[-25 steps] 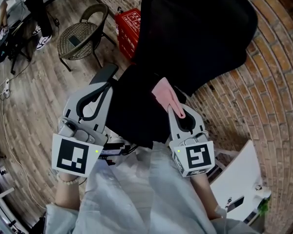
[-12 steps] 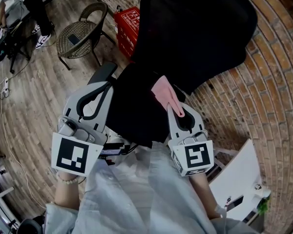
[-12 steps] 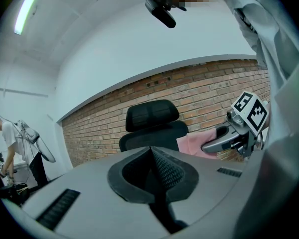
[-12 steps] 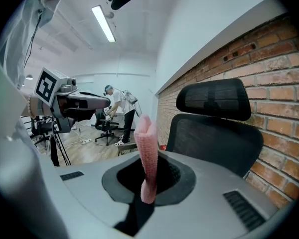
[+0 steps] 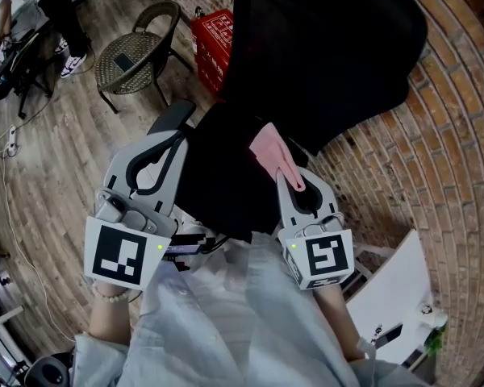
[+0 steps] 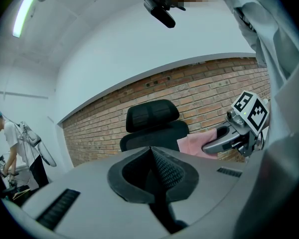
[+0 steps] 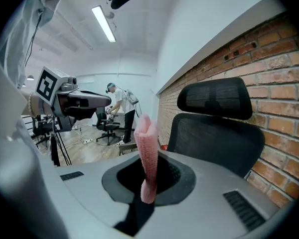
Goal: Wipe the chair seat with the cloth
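Observation:
The black office chair stands in front of me, its seat point(image 5: 222, 180) below the mesh backrest point(image 5: 323, 55). A pink cloth point(image 5: 270, 153) sticks up over the right side of the seat, and my right gripper point(image 5: 284, 177) is shut on its lower end. The right gripper view shows the cloth point(image 7: 147, 148) pinched upright between the jaws, with the backrest point(image 7: 217, 128) beyond. My left gripper point(image 5: 180, 139) hovers at the seat's left edge, near the armrest point(image 5: 171, 119). Its jaws point(image 6: 152, 151) are shut with nothing between them.
A wicker chair point(image 5: 137, 55) and a red crate point(image 5: 214, 39) stand on the wooden floor behind the seat. A brick wall point(image 5: 444, 160) runs along the right, with a white board point(image 5: 395, 297) low beside it. A person point(image 7: 120, 111) works far off among other chairs.

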`<state>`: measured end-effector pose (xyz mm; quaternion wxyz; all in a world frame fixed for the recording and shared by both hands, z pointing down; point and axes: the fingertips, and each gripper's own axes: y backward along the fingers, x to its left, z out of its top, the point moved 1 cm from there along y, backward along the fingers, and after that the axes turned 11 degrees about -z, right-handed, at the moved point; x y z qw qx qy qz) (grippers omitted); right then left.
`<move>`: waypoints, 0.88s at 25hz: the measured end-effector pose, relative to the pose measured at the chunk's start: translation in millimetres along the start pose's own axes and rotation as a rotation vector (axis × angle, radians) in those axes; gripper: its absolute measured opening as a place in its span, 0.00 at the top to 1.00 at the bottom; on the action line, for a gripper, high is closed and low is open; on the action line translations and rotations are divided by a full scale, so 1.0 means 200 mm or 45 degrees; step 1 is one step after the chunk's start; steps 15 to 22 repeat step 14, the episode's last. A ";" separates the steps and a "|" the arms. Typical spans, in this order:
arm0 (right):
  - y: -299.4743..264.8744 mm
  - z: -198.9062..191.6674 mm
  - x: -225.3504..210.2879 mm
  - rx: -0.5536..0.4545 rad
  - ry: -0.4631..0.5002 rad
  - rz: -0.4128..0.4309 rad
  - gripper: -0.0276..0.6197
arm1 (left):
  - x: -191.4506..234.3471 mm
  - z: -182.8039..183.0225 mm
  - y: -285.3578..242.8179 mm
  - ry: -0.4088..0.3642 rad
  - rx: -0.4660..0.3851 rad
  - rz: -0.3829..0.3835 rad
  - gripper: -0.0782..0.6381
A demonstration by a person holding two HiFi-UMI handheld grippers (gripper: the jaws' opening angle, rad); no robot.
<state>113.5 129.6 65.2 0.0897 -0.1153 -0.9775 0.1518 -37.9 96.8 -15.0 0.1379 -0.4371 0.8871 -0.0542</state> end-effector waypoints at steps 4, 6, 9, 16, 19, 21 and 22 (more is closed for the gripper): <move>0.00 -0.01 0.00 0.005 -0.003 -0.001 0.88 | 0.00 0.00 0.00 0.006 -0.001 0.008 0.87; 0.00 -0.01 0.01 0.007 0.002 0.008 0.88 | 0.00 0.00 0.00 0.005 0.000 0.010 0.87; 0.00 -0.01 0.01 0.010 0.001 0.010 0.88 | 0.00 0.00 0.01 0.007 0.002 0.012 0.87; 0.00 -0.02 0.01 0.017 0.000 0.017 0.88 | 0.00 -0.01 0.00 0.013 0.003 0.016 0.87; 0.00 -0.02 0.01 0.017 0.000 0.017 0.88 | 0.00 -0.01 0.00 0.013 0.003 0.016 0.87; 0.00 -0.02 0.01 0.017 0.000 0.017 0.88 | 0.00 -0.01 0.00 0.013 0.003 0.016 0.87; 0.00 -0.02 0.01 0.017 0.000 0.017 0.88 | 0.00 -0.01 0.00 0.013 0.003 0.016 0.87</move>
